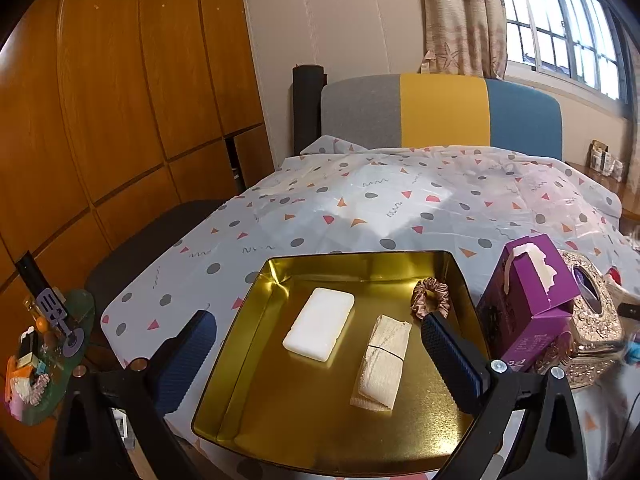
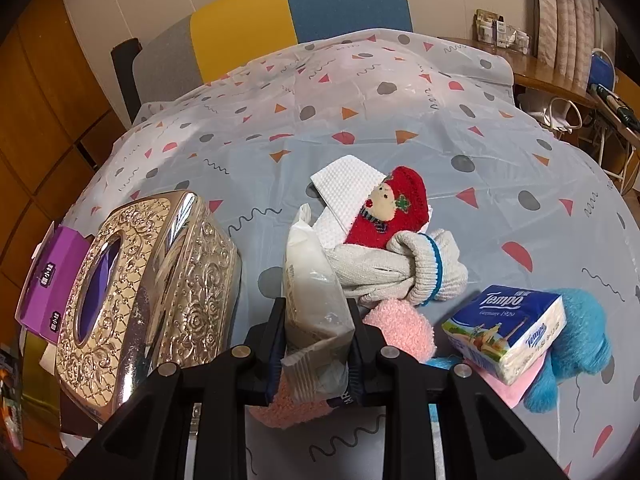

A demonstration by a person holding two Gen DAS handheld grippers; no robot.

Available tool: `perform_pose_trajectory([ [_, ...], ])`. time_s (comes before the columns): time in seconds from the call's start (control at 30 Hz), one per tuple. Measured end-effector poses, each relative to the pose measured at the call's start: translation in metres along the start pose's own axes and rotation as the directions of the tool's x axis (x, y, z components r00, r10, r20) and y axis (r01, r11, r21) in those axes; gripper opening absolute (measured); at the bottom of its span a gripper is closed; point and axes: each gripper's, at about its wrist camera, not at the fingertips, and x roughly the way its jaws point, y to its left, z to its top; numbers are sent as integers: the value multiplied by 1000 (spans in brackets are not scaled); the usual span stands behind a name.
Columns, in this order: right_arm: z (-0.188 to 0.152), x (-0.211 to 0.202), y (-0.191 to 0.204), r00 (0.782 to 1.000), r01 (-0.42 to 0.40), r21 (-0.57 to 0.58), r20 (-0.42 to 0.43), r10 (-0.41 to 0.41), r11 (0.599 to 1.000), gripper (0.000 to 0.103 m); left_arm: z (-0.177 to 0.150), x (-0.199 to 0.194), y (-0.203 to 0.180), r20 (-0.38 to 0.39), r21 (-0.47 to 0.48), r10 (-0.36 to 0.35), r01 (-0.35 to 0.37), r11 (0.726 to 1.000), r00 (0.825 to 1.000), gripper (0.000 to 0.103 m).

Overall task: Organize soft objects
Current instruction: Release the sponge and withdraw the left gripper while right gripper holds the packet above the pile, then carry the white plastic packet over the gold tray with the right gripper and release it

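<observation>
A gold tin tray (image 1: 256, 280) lies on the patterned tablecloth in the left wrist view. Inside it are a white sponge-like block (image 1: 319, 323), a folded beige cloth (image 1: 382, 362) and a pink satin scrunchie (image 1: 431, 298). My left gripper (image 1: 316, 344) hovers above the tray, open wide, with nothing between its blue pads. In the right wrist view my right gripper (image 2: 316, 344) is shut on a clear plastic pack of white wipes (image 2: 310, 292). Beyond it lies a pile: a white paper towel (image 2: 346, 192), a red snowman sock (image 2: 394, 208), grey-white gloves (image 2: 408, 264), a pink fuzzy sock (image 2: 404, 328).
An ornate silver tissue box (image 2: 148, 300) and a purple carton (image 2: 52, 280) stand left of the pile; the same carton (image 1: 532, 296) stands right of the tray. A Tempo tissue pack (image 2: 508, 332) lies on a blue plush (image 2: 576, 344). A chair back (image 1: 440, 110) stands behind the table.
</observation>
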Motion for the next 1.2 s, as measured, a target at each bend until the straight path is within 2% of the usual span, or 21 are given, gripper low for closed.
perform_pose_trajectory([
  [0.3, 1, 1, -2, 1000, -3, 10, 4, 3, 1000, 26, -3, -7, -1, 11, 13, -21, 21, 1000, 1000, 103],
  [0.7, 17, 6, 4, 999, -38, 94, -12, 40, 995, 25, -12, -7, 7, -8, 17, -49, 49, 999, 999, 103],
  [0.97, 57, -15, 43, 998, -43, 45, 49, 41, 998, 25, -19, -4, 17, -25, -2, -73, 73, 997, 997, 103],
  [1.13, 89, -45, 84, 991, -62, -25, 121, 64, 998, 25, -25, 4, 25, -46, -26, -78, 77, 997, 996, 103],
  [1.2, 99, -61, 110, 983, -90, -68, 154, 99, 994, 25, -27, 6, 30, -53, -40, -82, 80, 996, 995, 103],
])
